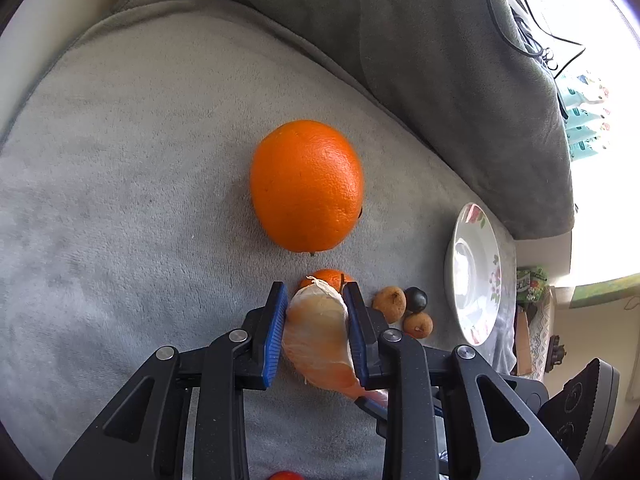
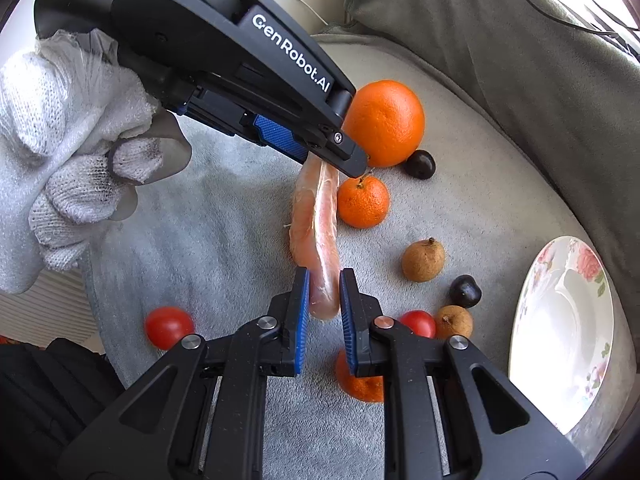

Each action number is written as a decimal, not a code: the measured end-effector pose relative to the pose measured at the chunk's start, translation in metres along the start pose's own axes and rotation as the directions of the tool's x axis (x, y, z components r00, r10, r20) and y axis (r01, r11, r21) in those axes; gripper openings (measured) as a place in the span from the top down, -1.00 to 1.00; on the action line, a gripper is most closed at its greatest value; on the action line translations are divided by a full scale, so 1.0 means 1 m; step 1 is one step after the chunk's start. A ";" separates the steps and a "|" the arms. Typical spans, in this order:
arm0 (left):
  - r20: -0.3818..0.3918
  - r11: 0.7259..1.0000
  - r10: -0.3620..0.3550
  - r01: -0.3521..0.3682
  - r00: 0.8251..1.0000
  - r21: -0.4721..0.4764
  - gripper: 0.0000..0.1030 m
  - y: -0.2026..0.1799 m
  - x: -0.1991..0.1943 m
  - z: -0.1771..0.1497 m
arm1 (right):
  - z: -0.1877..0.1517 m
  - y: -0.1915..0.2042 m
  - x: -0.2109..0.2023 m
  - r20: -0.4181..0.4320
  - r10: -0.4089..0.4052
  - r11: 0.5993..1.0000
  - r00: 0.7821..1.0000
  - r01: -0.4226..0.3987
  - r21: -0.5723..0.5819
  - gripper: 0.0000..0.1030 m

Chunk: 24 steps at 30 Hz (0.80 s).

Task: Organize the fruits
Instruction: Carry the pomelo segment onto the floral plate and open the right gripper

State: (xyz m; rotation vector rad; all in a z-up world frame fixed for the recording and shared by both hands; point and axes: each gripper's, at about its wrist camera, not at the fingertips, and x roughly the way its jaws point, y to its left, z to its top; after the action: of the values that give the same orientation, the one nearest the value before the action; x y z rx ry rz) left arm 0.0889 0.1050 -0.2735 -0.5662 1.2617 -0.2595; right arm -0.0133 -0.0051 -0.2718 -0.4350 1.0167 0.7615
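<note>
A peeled, pale orange citrus segment (image 1: 316,344) is held off the grey cloth by both grippers. My left gripper (image 1: 316,292) is shut on its upper end; in the right wrist view a gloved hand (image 2: 68,132) carries that left gripper (image 2: 340,160). My right gripper (image 2: 324,276) is shut on the lower end of the segment (image 2: 316,216). A large orange (image 1: 306,186) (image 2: 384,122) lies just beyond, and a tangerine (image 2: 363,202) sits beside the segment. A white flowered plate (image 2: 560,332) (image 1: 474,274) stands at the right with nothing on it.
On the cloth lie two longans (image 2: 423,260) (image 2: 454,322), two dark round fruits (image 2: 422,164) (image 2: 464,291), two tomatoes (image 2: 169,327) (image 2: 418,322) and another tangerine (image 2: 360,384) under my right gripper. A grey cushion (image 1: 440,60) rises behind.
</note>
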 end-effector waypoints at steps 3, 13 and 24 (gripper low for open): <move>0.012 1.000 -0.008 0.007 1.000 0.011 0.48 -0.009 -0.004 0.001 | 0.000 -0.005 -0.010 0.017 -0.010 1.000 1.000 0.009 0.010 0.70; 0.019 0.995 -0.037 0.035 0.999 0.098 0.48 -0.059 0.001 0.008 | -0.021 -0.031 -0.041 0.054 -0.070 0.995 0.996 0.065 0.080 0.70; -0.043 0.974 -0.086 0.093 0.995 0.209 0.48 -0.121 0.031 0.009 | -0.056 -0.077 -0.074 0.032 -0.152 0.973 0.988 0.144 0.181 0.70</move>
State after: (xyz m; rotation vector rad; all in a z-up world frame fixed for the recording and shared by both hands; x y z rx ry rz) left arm 0.1212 -0.0095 -0.2327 -0.4383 1.2244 -0.4744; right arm -0.0123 -0.1192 -0.2349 -0.3327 0.9889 0.5392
